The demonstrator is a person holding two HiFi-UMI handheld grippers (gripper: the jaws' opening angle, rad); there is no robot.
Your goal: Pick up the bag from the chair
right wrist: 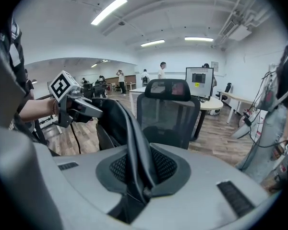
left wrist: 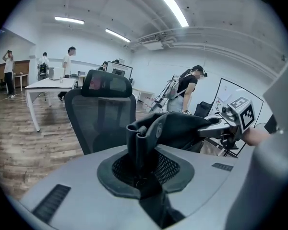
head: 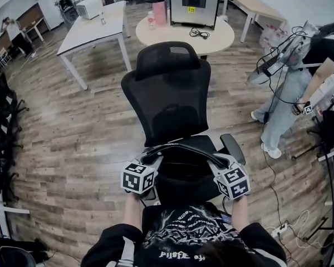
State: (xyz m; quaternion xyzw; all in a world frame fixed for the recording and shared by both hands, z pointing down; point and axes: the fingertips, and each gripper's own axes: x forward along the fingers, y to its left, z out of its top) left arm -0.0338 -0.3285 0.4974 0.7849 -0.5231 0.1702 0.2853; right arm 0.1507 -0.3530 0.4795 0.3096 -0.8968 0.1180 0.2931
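Observation:
A black bag hangs between my two grippers over the seat of a black mesh office chair. Its strap arches from one gripper to the other. My left gripper is shut on the strap's left end. My right gripper is shut on the right end. The left gripper view shows the bag's body reaching over to the right gripper. The right gripper view shows the left gripper beyond the strap. The bag hides most of the seat.
The chair's armrest juts out at the right. A person with equipment stands at the right, with cables on the wood floor. A round table with a monitor and a white table stand behind the chair.

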